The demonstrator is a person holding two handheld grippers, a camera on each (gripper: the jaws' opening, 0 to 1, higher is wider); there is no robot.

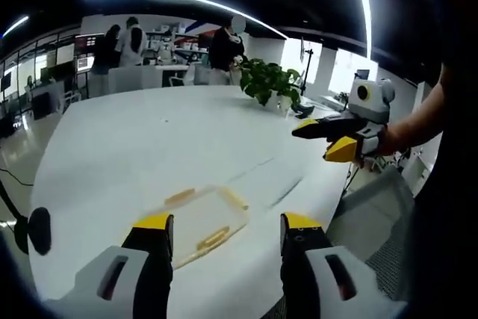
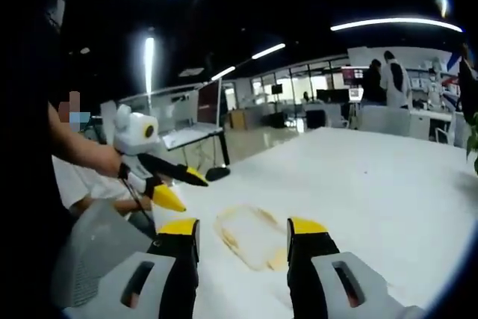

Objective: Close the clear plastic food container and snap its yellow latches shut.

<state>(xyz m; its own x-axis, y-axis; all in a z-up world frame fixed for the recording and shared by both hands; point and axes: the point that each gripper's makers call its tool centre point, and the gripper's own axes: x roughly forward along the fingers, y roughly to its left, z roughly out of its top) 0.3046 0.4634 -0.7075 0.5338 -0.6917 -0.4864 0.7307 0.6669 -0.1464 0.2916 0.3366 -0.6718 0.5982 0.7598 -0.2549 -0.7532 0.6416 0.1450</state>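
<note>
Clear container (image 1: pixel 200 223) with yellow latches (image 1: pixel 213 238) lies flat near table (image 1: pixel 134 147) front edge. Left gripper (image 1: pixel 228 233) hovers above it, jaws spread, empty; right gripper (image 1: pixel 334 138) likewise released, aloft. Best approach: lower squarely, press latches individually, steady opposite side.

Bare white table (image 1: pixel 149 147) around container (image 1: pixel 198 222), plant (image 1: pixel 267 82) far off

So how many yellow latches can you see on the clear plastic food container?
3 in the left gripper view: far side, right end, near side of the clear plastic food container. A fourth may be hidden behind the left gripper.
</note>
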